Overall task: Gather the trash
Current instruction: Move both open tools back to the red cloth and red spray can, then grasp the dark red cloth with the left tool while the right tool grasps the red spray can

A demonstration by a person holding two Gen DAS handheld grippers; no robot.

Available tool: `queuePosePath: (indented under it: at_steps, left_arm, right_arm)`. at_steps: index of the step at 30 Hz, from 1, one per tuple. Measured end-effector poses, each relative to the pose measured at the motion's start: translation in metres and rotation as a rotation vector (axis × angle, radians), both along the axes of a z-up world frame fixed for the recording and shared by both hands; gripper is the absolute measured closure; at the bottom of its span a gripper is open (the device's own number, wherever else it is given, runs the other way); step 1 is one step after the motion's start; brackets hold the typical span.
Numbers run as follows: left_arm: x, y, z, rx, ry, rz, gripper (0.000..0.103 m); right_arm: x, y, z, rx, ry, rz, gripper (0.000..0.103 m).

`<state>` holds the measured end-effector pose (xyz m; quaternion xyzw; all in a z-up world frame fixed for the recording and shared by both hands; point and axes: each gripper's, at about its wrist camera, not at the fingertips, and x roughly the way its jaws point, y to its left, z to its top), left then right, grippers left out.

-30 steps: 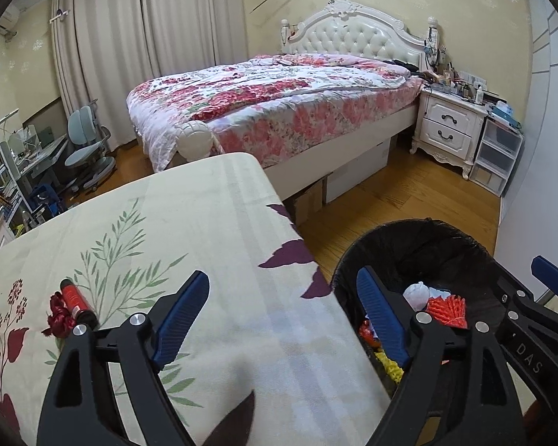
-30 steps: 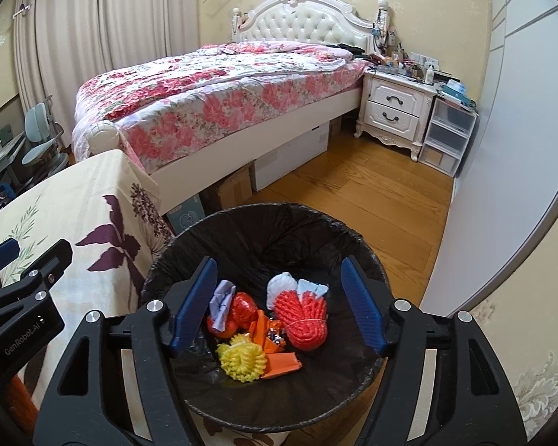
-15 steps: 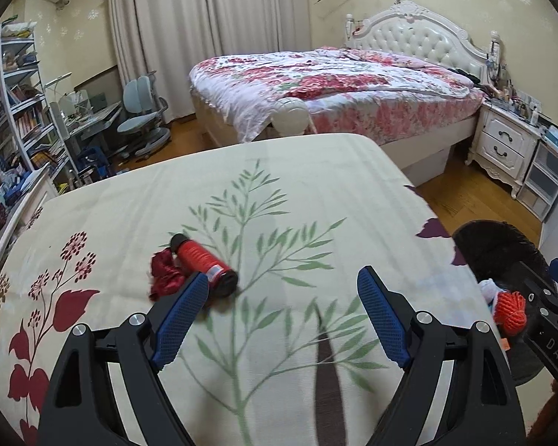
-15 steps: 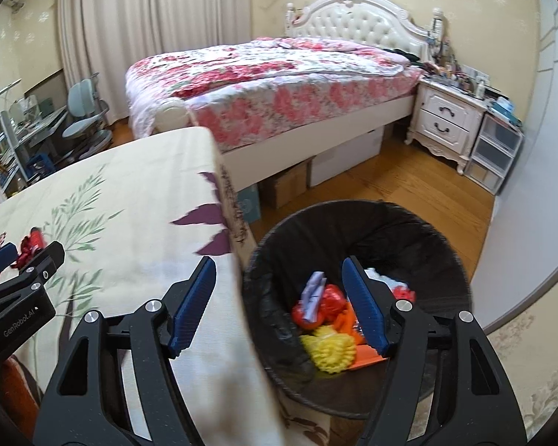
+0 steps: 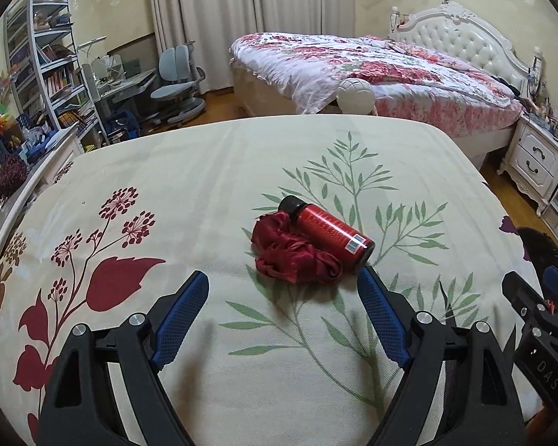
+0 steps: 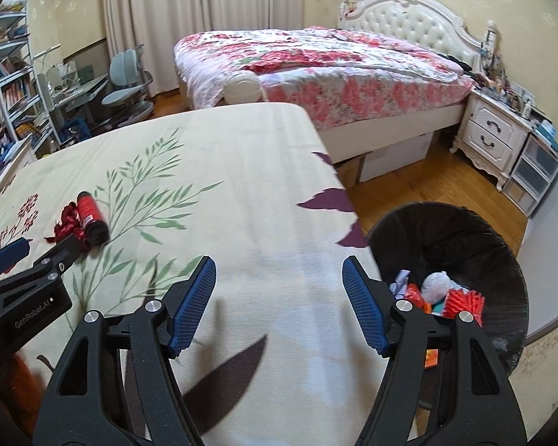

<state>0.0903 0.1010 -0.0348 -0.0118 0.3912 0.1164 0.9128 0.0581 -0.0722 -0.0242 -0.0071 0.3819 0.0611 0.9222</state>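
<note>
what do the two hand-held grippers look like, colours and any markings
Both are matte black plastic frames with triangular cut-outs, silver pivot screws and blue textured pads. The left hand-held gripper reads "GenRobot.AI" in white on its side in the right wrist view; the right hand-held gripper shows "DAS" in the left wrist view.

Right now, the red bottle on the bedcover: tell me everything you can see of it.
The red bottle is a small cylinder with a black cap, a glossy red label carrying a barcode near its base. It lies on its side on the floral bedcover, cap pointing away, touching the crumpled red ribbon alongside. No gripper touches it.
</note>
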Motion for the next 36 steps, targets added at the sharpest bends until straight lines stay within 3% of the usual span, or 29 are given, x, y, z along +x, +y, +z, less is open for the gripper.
queuePosePath:
  at_steps: [12, 24, 36]
  left_arm:
    - [0.013, 0.029, -0.005, -0.004, 0.034, 0.032, 0.021]
    - [0.004, 0.065, -0.008, -0.028, 0.049, 0.091, 0.021]
    - [0.015, 0.054, 0.003, -0.053, 0.006, 0.050, 0.021]
  right_arm:
    - [0.007, 0.027, 0.001, -0.015, 0.010, 0.045, 0.034]
    - [0.012, 0.025, 0.000, 0.008, 0.014, 0.049, 0.034]
    - [0.014, 0.022, -0.001, 0.012, 0.017, 0.044, 0.033]
